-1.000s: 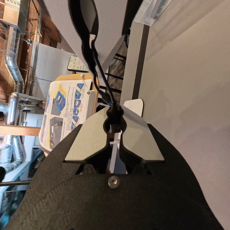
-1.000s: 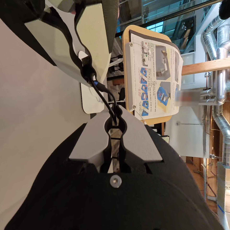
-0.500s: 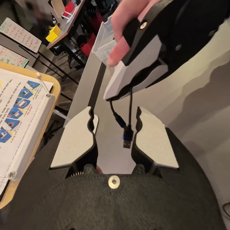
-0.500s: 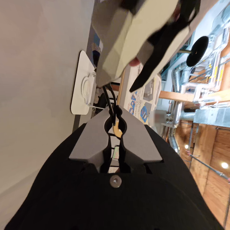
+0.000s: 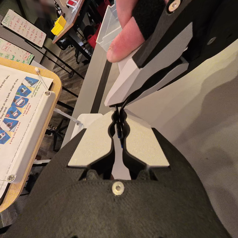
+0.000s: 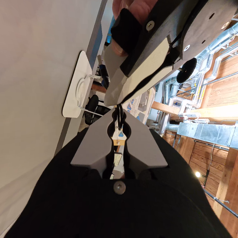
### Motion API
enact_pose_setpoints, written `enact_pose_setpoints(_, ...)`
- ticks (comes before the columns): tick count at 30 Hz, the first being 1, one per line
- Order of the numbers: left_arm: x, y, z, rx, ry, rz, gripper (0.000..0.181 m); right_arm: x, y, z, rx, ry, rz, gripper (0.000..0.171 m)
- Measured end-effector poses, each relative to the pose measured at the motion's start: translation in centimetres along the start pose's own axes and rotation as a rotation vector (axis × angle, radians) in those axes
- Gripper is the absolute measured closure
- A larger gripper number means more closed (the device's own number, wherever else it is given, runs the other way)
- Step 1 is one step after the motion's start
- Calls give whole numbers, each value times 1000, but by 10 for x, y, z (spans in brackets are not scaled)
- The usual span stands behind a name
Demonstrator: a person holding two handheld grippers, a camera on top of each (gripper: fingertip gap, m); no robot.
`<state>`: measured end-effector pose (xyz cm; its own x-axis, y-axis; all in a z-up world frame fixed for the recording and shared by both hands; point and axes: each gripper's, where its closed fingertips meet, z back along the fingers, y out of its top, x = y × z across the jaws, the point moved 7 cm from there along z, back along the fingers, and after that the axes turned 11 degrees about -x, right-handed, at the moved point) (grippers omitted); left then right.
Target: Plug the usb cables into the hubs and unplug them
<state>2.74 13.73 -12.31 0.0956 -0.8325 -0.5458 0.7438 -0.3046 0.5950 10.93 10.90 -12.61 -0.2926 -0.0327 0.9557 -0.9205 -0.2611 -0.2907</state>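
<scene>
Left wrist view: left hand-held gripper (image 5: 119,126), wide apart half a second ago, now pinches the cable (image 5: 119,130); right hand-held gripper (image 6: 119,119) still clamps it above the desk (image 5: 193,115). Plug mostly hidden.

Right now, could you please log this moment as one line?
left gripper: shut on usb cable | right gripper: shut on usb cable | fingers tip to tip | no hub in view
</scene>
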Motion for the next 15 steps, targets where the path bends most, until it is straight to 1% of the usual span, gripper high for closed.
enact_pose_setpoints(3, -6, -4, -3, -20, 49, 20, 175, 4, -5, -1, -27, -1, -24, 161)
enact_pose_setpoints(5, -14, -8, -3, -13, 111, 30, 175, 11, -15, -2, -73, 6, -79, 144)
enact_pose_setpoints(7, -26, -13, -2, -11, 211, 46, 175, 19, -28, 0, -93, 58, -230, 143)
enact_pose_setpoints(8, -31, -16, -2, -17, 268, 31, 174, 22, -35, 1, -99, 105, -326, 138)
enact_pose_setpoints(9, -34, -18, -1, -16, 306, 19, 174, 23, -39, 4, -86, 159, -426, 138)
enact_pose_setpoints(10, -37, -19, 2, 9, 328, 24, 175, 24, -42, 7, -58, 228, -538, 144)
enact_pose_setpoints(11, -40, -18, 5, 44, 341, 16, 175, 24, -42, 10, -17, 308, -653, 141)
enact_pose_setpoints(12, -42, -18, 9, 61, 371, -3, 175, 24, -39, 14, 43, 387, -750, 137)
enact_pose_setpoints(13, -46, -19, 13, 53, 408, -14, 175, 23, -33, 20, 115, 469, -822, 139)
enact_pose_setpoints(15, -54, -21, 22, 54, 438, -10, 175, 18, -14, 32, 239, 648, -898, 137)
